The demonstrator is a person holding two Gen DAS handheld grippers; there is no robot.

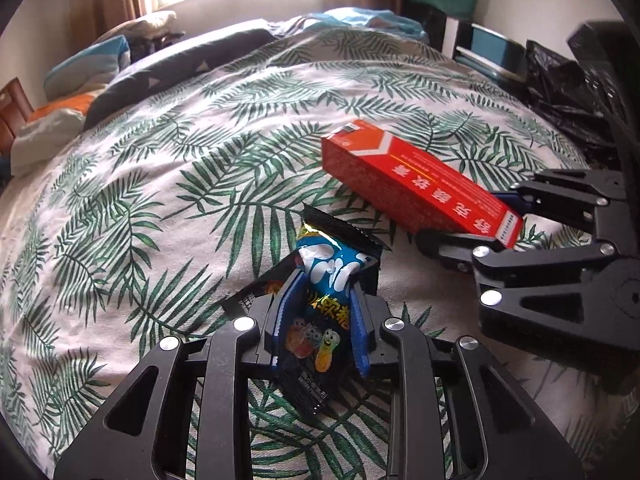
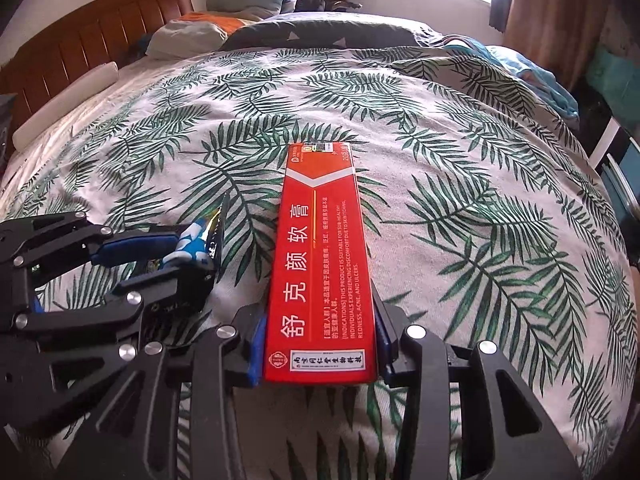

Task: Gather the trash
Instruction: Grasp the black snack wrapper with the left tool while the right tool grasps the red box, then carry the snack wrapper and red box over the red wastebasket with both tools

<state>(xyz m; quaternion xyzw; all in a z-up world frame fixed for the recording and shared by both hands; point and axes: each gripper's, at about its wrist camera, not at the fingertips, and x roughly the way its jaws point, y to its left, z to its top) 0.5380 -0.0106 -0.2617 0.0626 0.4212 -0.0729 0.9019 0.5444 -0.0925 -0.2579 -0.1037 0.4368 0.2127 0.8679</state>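
Note:
A blue and black candy wrapper [image 1: 332,264] lies crumpled on the leaf-print bed cover [image 1: 180,160]. My left gripper [image 1: 326,278] is shut on it, blue pads pressing both sides. To its right a long red cardboard box [image 1: 412,184] rests on the cover, and my right gripper [image 1: 464,218] is shut on its near end. In the right wrist view the red box [image 2: 320,240] runs away from me between the fingers of the right gripper [image 2: 320,308], pads against both long sides. On the left of that view the left gripper [image 2: 192,254] holds the wrapper [image 2: 212,228].
A black plastic bag [image 1: 560,92] lies crumpled at the bed's right edge, beside dark furniture. Pillows [image 2: 188,36] and a dark folded blanket [image 2: 320,36] sit at the head of the bed against a wooden headboard [image 2: 100,32]. Blue cloth [image 2: 532,68] lies at the far right.

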